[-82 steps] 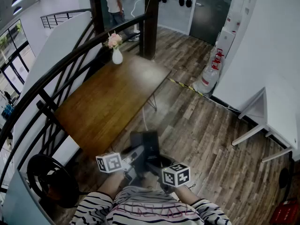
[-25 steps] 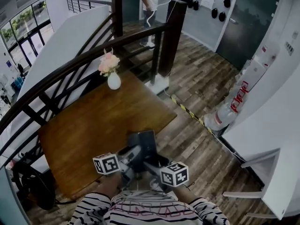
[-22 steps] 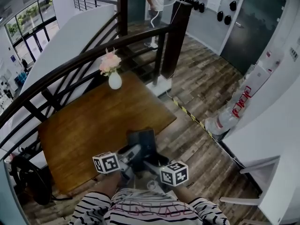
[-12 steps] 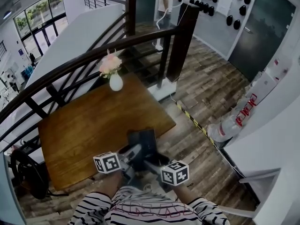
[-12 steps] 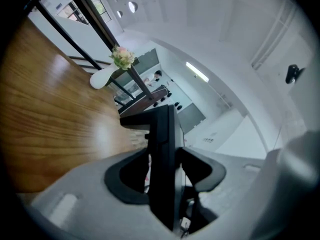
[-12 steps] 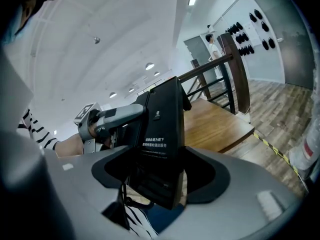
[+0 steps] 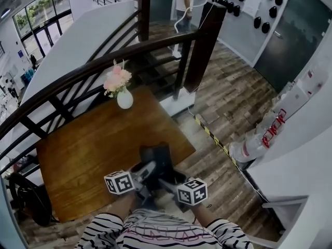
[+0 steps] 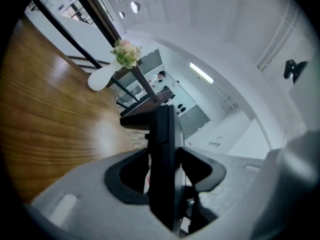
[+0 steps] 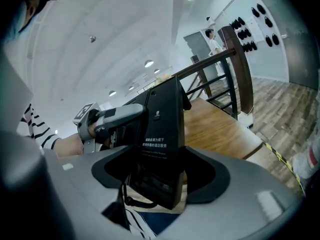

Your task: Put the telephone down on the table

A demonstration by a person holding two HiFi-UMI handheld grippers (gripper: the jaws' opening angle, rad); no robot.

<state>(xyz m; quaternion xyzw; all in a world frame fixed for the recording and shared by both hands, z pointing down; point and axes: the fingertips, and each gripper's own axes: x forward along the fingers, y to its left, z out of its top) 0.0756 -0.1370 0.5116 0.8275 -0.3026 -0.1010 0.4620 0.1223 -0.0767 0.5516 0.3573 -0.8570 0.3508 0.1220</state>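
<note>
Telephone point(image 7: 157, 160), a dark desk unit, is being held in the air in front of a person in a striped top, and it is not yet resting on anything. 2 hand-held grippers are clamping it from opposite sides. The left gripper point(image 8: 164, 184) is pinching its thin edge between its 2 jaws. The right gripper point(image 9: 160, 176) is squeezing its broad body, where a label with small print is showing. From the head view, the unit is hanging over the near edge of the brown wooden table point(image 7: 88, 154), which is carrying a white vase of pink flowers point(image 7: 123, 97) at its far corner. The carrying part is looking nearly done. Lowering the unit onto the wood and opening both grips is looking like what is left to do.
</note>
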